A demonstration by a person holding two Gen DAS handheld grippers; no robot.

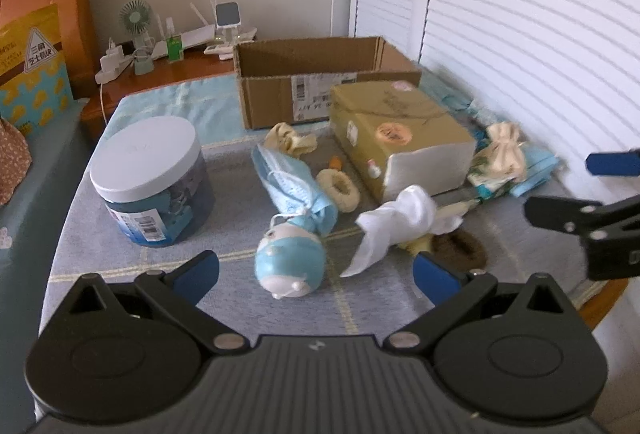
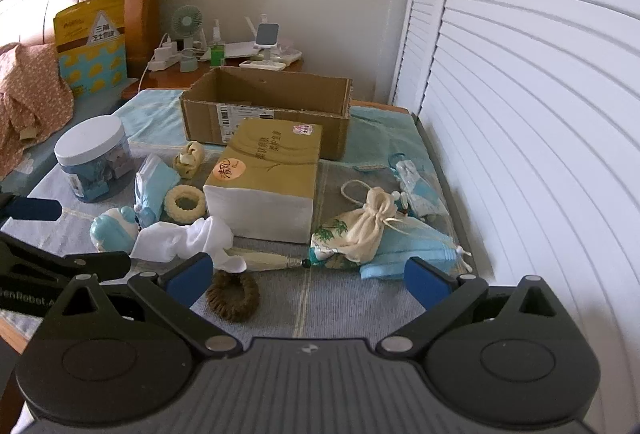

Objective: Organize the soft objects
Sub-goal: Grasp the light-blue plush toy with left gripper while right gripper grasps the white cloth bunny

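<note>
Soft things lie scattered on a cloth-covered table (image 1: 120, 258): a blue and white plush toy (image 1: 290, 262), a blue face mask bundle (image 1: 294, 186), a white sock (image 1: 396, 226), a cream scrunchie (image 1: 339, 188), a brown scrunchie (image 2: 234, 294), a cream drawstring pouch (image 2: 370, 224) on a blue cloth (image 2: 416, 248). An open cardboard box (image 2: 264, 110) stands at the back. My left gripper (image 1: 316, 270) is open and empty, just before the plush toy. My right gripper (image 2: 308, 276) is open and empty, near the brown scrunchie and the blue cloth.
A yellow tissue pack (image 2: 268, 178) sits mid-table before the box. A white-lidded jar (image 1: 150, 182) stands at the left. A nightstand (image 2: 224, 70) with a fan and chargers is behind. Louvered doors (image 2: 520, 114) run along the right. A bed lies left.
</note>
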